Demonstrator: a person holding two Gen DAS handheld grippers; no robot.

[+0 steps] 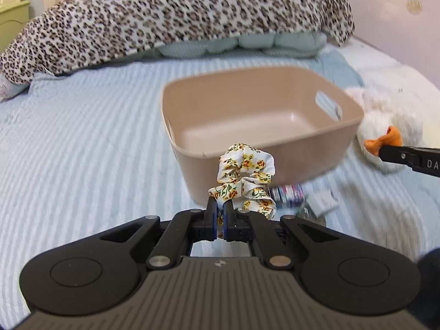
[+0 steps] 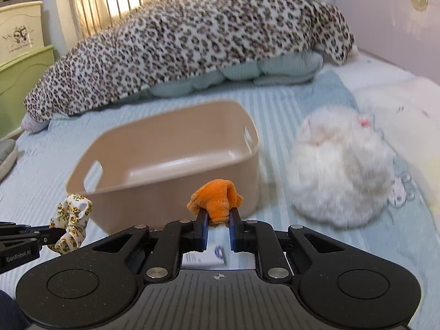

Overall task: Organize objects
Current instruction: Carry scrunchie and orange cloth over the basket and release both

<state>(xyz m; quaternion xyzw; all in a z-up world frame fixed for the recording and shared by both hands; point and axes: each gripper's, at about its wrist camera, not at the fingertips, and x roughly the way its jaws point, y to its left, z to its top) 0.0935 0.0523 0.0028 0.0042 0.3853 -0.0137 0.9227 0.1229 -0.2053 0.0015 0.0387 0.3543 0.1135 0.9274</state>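
A beige plastic bin (image 1: 324, 162) with handle cut-outs stands empty on the striped blue bed; it also shows in the right wrist view (image 2: 154, 203). My left gripper (image 1: 219, 206) is shut on a floral yellow-and-white scrunchie (image 1: 247, 176), held just in front of the bin's near wall; the scrunchie shows at the left of the right wrist view (image 2: 73, 222). My right gripper (image 2: 218, 217) is shut on a small orange plush piece (image 2: 217, 195), also seen in the left wrist view (image 1: 383, 143), near the bin's right corner.
A fluffy white plush toy (image 2: 341, 170) lies right of the bin. A small patterned item (image 1: 287, 195) and a white packet (image 1: 321, 202) lie on the bed near the bin. A leopard-print blanket (image 1: 165, 19) over pillows fills the back. A green cabinet (image 2: 22, 68) stands at left.
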